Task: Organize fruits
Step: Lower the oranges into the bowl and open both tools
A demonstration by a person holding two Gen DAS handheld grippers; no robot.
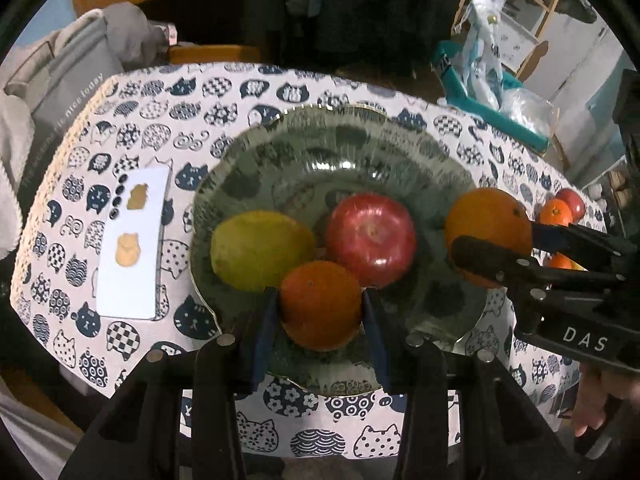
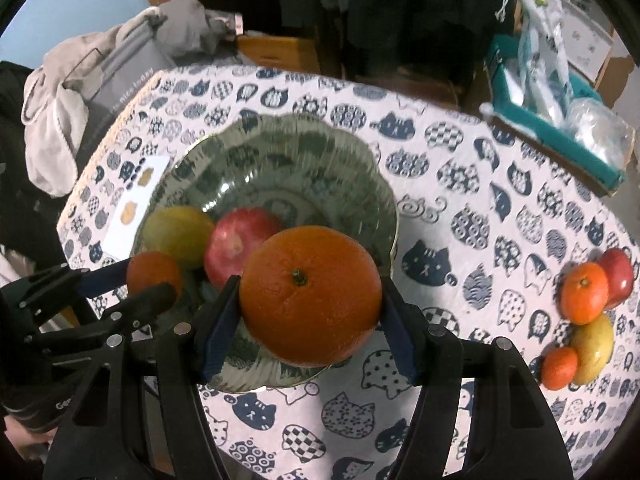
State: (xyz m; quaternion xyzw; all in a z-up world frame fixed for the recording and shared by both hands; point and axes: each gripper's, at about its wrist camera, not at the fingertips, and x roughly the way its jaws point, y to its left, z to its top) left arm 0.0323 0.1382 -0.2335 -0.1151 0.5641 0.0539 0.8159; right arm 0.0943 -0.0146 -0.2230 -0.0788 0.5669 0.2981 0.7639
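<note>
My left gripper pinches a small tangerine low over the glass plate; my right gripper clamps a big orange above the plate's near rim. I should lower each into bare glass beside the red apple and yellow-green fruit, then part the fingers gently. 4 loose fruits wait farther right.
</note>
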